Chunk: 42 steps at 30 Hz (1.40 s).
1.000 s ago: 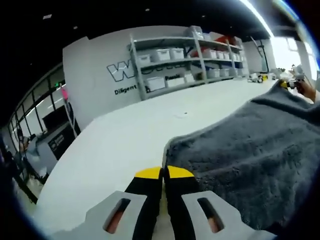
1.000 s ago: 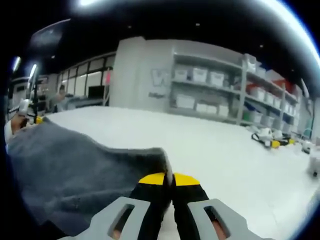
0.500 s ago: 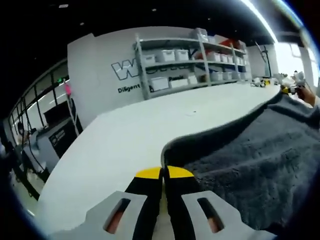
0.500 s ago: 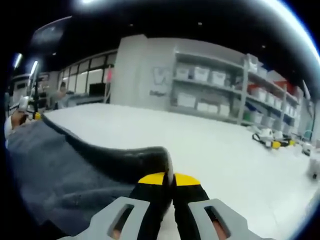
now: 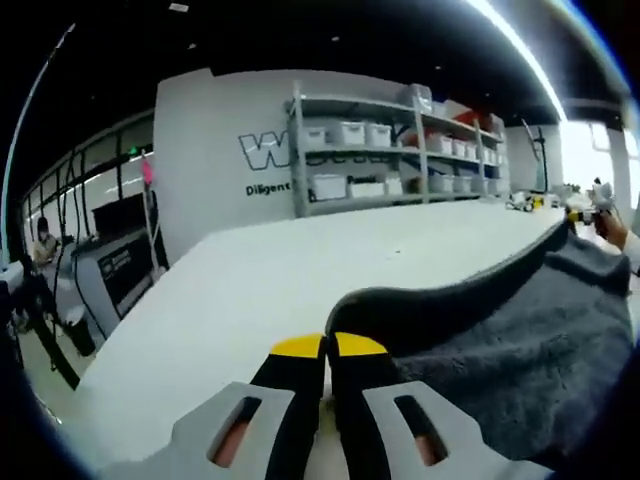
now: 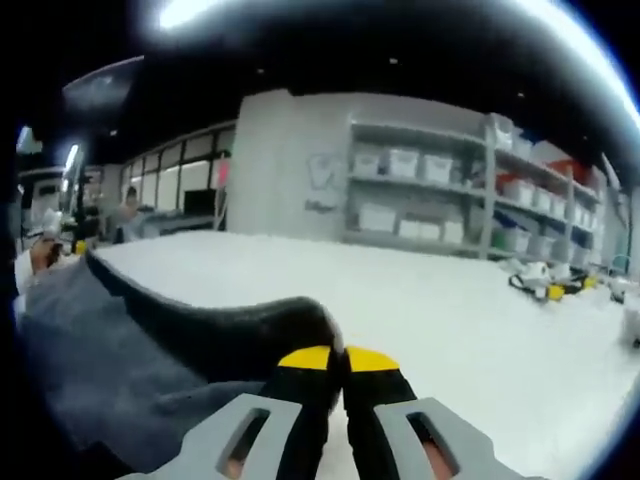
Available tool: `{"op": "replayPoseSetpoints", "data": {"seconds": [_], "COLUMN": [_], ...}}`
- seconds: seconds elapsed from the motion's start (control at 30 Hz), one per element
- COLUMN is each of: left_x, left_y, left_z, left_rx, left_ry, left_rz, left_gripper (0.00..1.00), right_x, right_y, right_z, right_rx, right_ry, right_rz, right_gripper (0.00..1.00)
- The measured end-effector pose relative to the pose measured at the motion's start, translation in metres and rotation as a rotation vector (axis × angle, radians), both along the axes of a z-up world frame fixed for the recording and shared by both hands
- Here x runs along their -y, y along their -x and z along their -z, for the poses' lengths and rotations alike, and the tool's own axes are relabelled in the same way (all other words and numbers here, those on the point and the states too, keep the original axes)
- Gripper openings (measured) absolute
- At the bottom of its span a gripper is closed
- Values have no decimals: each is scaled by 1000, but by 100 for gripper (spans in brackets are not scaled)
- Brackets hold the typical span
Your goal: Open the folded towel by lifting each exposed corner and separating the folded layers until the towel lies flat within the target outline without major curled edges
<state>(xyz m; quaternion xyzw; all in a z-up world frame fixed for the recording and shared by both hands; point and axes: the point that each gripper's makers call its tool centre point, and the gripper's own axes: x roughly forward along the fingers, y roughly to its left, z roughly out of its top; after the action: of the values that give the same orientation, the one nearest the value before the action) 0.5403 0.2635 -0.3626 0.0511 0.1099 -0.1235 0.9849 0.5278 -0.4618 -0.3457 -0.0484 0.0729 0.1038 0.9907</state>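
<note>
The white desk (image 5: 250, 290) runs back to a wall with shelving (image 5: 400, 150) full of bins; nothing on it blocks the grey towel (image 5: 520, 350), which hangs stretched above the desk between the two grippers. The left gripper (image 5: 328, 345) is clenched on one towel corner, the right gripper (image 6: 338, 358) on another. The left gripper view takes in a dark machine (image 5: 115, 275) beside the desk; the right gripper view shows small yellow-and-black tools (image 6: 545, 285) lying far off on the desk.
</note>
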Motion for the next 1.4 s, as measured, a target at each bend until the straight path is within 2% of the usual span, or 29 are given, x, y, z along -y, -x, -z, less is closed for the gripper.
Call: {"op": "replayPoseSetpoints", "data": {"seconds": [0.03, 0.13, 0.17, 0.27, 0.33, 0.5, 0.57, 0.63, 0.7, 0.73, 0.77, 0.83, 0.87, 0.93, 1.0, 1.1, 1.27, 1.4], "left_x": [0, 1, 1, -2, 0, 0, 1, 1, 0, -1, 0, -2, -5, -9, -13, -20, -25, -27], "left_y": [3, 8, 11, 15, 19, 31, 37, 46, 53, 57, 61, 66, 67, 72, 77, 85, 103, 116], "left_z": [-4, -9, -14, -25, -32, -44, -53, -60, -70, -76, -81, -87, -94, -107, -119, -134, -161, -181], "left_rx": [12, 31, 44, 81, 96, 117, 148, 143, 160, 168, 163, 100, 86, 88, 116, 124, 179, 218], "left_ry": [-16, -70, -84, -42, -8, -3, -48, -62, -67, -63, -30, 110, 168, 228, 239, 241, 184, 147], "left_rz": [-2, 4, 5, 2, 23, 50, 75, 87, 95, 96, 100, 111, 124, 149, 159, 164, 182, 183], "left_gripper": [1, 1, 1, 1, 1, 1, 1, 1, 1, 1, 1, 1, 1, 1, 1, 1, 1, 1], "right_x": [-5, -7, -8, -10, -9, -13, -14, -16, -18, -19, -18, -17, -17, -18, -18, -18, -25, -32], "right_y": [3, 7, 9, 14, 16, 24, 27, 31, 37, 39, 42, 47, 50, 57, 64, 76, 96, 115], "right_z": [-8, -14, -21, -36, -43, -60, -67, -74, -86, -91, -96, -103, -107, -115, -123, -140, -169, -194], "right_rx": [40, 55, 75, 115, 127, 147, 152, 160, 175, 179, 181, 184, 186, 192, 198, 220, 264, 296], "right_ry": [65, 68, 60, 19, 59, 28, 26, 19, 9, -2, -12, -18, -17, -15, -3, 14, 22, 71], "right_rz": [-24, -26, -34, -45, -34, -60, -66, -75, -86, -92, -97, -97, -99, -118, -128, -132, -151, -156], "right_gripper": [0, 0, 0, 0, 0, 0, 0, 0, 0, 0, 0, 0, 0, 0, 0, 0, 0, 0]}}
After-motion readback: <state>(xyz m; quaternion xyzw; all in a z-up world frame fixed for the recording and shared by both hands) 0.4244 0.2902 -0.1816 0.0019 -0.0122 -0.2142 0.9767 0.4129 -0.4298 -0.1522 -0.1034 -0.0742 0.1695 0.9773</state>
